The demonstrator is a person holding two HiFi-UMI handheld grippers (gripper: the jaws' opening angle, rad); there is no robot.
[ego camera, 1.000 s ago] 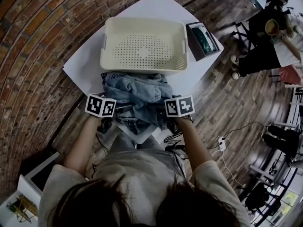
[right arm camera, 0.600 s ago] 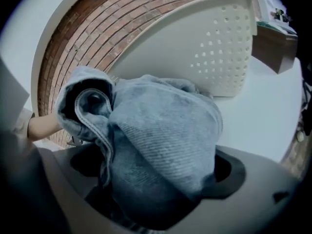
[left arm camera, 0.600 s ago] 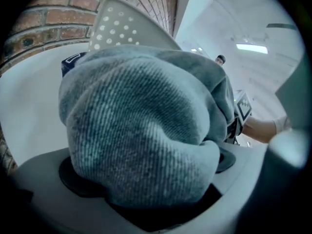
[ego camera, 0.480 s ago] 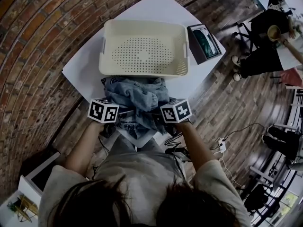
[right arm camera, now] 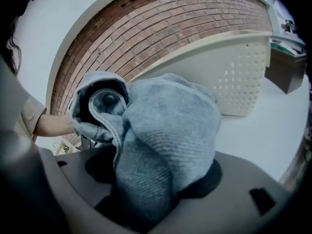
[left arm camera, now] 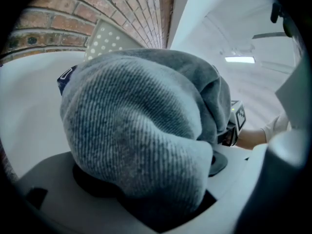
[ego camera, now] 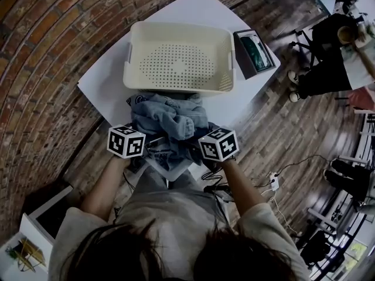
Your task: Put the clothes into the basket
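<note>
Nearest to us, we see the left gripper (ego camera: 143,146) and the right gripper (ego camera: 200,143). Their fingers have just been closing and now clench the grey-blue clothes (ego camera: 170,119) from both sides. The bundle is at the near edge of the white tabletop (ego camera: 107,87), just in front of the cream basket (ego camera: 179,27).

My head camera looks steeply down at the white square table (ego camera: 102,84), with the cream perforated plastic basket (ego camera: 179,34) at twelve o'clock. Each gripper camera sits right behind its jaws, pressed close to the crumpled grey-blue ribbed garment (left arm camera: 141,130), which all three views share. The camera on my left gripper (ego camera: 145,140) catches my right gripper (ego camera: 199,140) at three o'clock; the right one catches the basket at two.
</note>
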